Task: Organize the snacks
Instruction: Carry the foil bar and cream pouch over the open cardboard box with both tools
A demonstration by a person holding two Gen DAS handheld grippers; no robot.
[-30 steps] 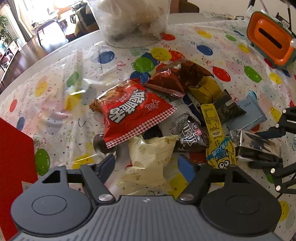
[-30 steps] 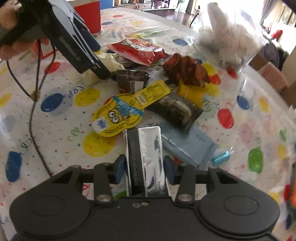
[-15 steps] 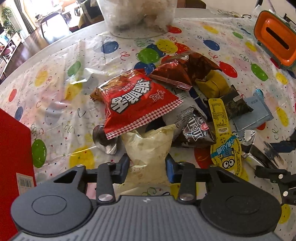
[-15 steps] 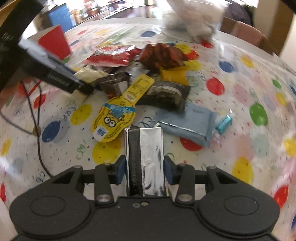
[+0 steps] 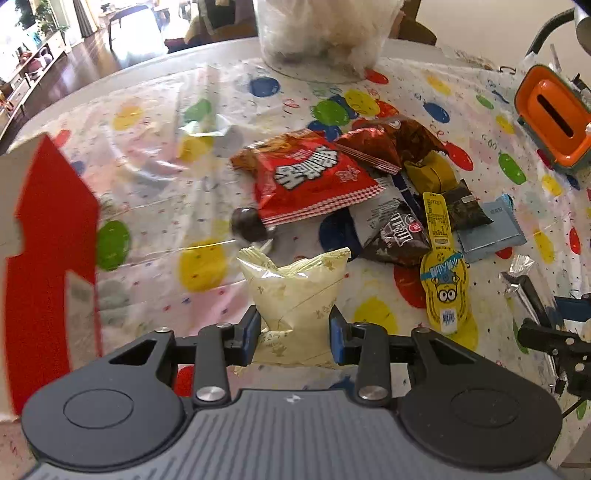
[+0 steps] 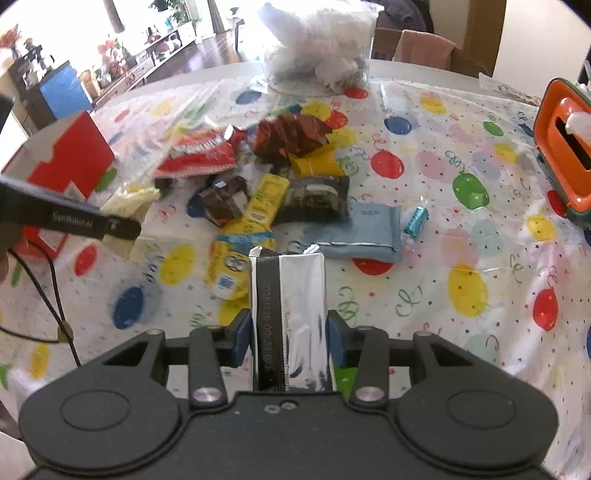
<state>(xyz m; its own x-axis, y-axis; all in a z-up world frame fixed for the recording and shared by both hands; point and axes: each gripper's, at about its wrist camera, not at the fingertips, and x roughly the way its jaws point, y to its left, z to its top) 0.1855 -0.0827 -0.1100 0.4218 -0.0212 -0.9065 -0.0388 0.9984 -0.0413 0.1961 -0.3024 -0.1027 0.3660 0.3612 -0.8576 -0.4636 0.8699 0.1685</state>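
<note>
My left gripper (image 5: pixel 294 334) is shut on a pale yellow snack bag (image 5: pixel 295 291) and holds it above the table. My right gripper (image 6: pixel 289 338) is shut on a silver foil packet (image 6: pixel 290 314) with a black stripe, also lifted. The snack pile lies ahead: a red chip bag (image 5: pixel 310 177), a brown bag (image 5: pixel 388 142), a yellow minion pouch (image 5: pixel 445 280), a dark M&M's bag (image 5: pixel 400 236), a blue-grey packet (image 6: pixel 365 229) and a yellow pack (image 6: pixel 317 164). In the right wrist view the left gripper (image 6: pixel 122 227) holds the pale bag (image 6: pixel 129 199).
A red box (image 5: pixel 51 258) stands at the left, also in the right wrist view (image 6: pixel 70 155). An orange tissue holder (image 5: pixel 554 114) is at the far right. A clear bag of white stuff (image 5: pixel 325 33) sits at the back. A small teal candy (image 6: pixel 415 221) lies right of the pile.
My left gripper closed on the pale yellow bag and pulled it back from the pile, towards the red box. My right gripper lifted the silver packet and drew back.
</note>
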